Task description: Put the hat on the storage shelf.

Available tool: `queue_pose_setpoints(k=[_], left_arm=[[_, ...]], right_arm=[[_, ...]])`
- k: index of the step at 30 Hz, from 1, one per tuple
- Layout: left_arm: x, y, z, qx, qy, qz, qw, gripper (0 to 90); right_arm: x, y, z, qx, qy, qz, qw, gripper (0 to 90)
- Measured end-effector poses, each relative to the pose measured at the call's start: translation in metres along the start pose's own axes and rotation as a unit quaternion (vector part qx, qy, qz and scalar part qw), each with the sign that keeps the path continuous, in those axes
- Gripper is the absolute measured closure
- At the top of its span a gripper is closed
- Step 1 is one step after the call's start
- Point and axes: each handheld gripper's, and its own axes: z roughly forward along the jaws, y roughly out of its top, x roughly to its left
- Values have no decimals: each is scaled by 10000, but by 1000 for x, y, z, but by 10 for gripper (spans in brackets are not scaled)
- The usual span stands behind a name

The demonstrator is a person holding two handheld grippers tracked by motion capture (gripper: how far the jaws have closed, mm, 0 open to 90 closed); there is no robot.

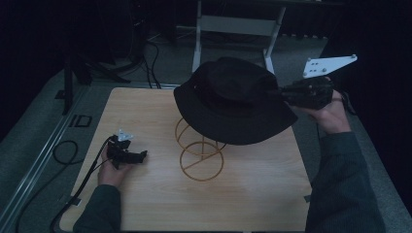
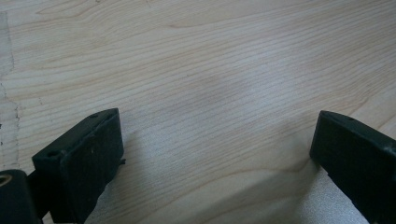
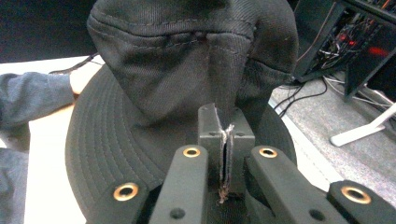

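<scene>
Clamped tight on a fold of the brim, the right gripper [image 1: 283, 95] is seen at the right of the table, and the black bucket hat [image 1: 233, 99] is held by it above the far middle of the wooden table [image 1: 160, 204]. In the right gripper view the two jaws are pressed flat together with a thin edge of the hat's fabric [image 3: 226, 158] pinched between them, and the crown of the hat rises just beyond. The hat is carried slightly tilted, its brim hanging over a gold wire stand [image 1: 200, 154] that is set on the table near the middle; whether the hat is touching the stand cannot be told. The right hand [image 1: 330, 114] is wrapped around the gripper's body, with the grey three-cornered plate [image 1: 329, 64] standing above it.

At the near left, the left gripper [image 1: 142, 156] is rested low on the table, held in the left hand [image 1: 112, 172], well apart from the hat. In the left gripper view its jaws are spread wide, and nothing but bare wood grain [image 2: 210, 93] is seen between them.
</scene>
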Motion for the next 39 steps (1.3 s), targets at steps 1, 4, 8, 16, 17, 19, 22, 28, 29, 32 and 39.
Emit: queue_pose_setpoints(k=[1,4,8,16,17,19,22,28,29,32,39], left_arm=[[0,0,0,1,-1,0,10000,28],[0,0,0,0,-1,-2,10000,28],[0,0,0,1,0,-2,10000,29],[0,0,0,4,1,2,10000,28],[0,0,0,9,0,8,10000,28],[0,0,0,13,-4,14,10000,28],[0,0,0,8,-4,10,10000,28],[0,0,0,14,-5,19,10000,28],[0,0,0,13,-5,16,10000,28],[0,0,0,7,-3,14,10000,28],[0,0,0,13,-9,16,10000,28]], right_arm=[[0,0,2,9,36,14,10000,883],[1,-1,9,68,89,6,9999,883],[1,-1,16,130,138,-1,9998,882],[4,0,29,188,265,-44,9995,882],[5,0,29,208,272,-42,9994,881],[5,-2,32,253,303,-34,9992,881],[6,-6,37,315,387,-28,9988,880],[9,-12,50,464,573,-35,9973,875],[10,-13,51,485,608,-38,9970,874],[13,-14,55,499,709,-80,9962,872],[20,-14,62,603,955,-174,9935,859]])
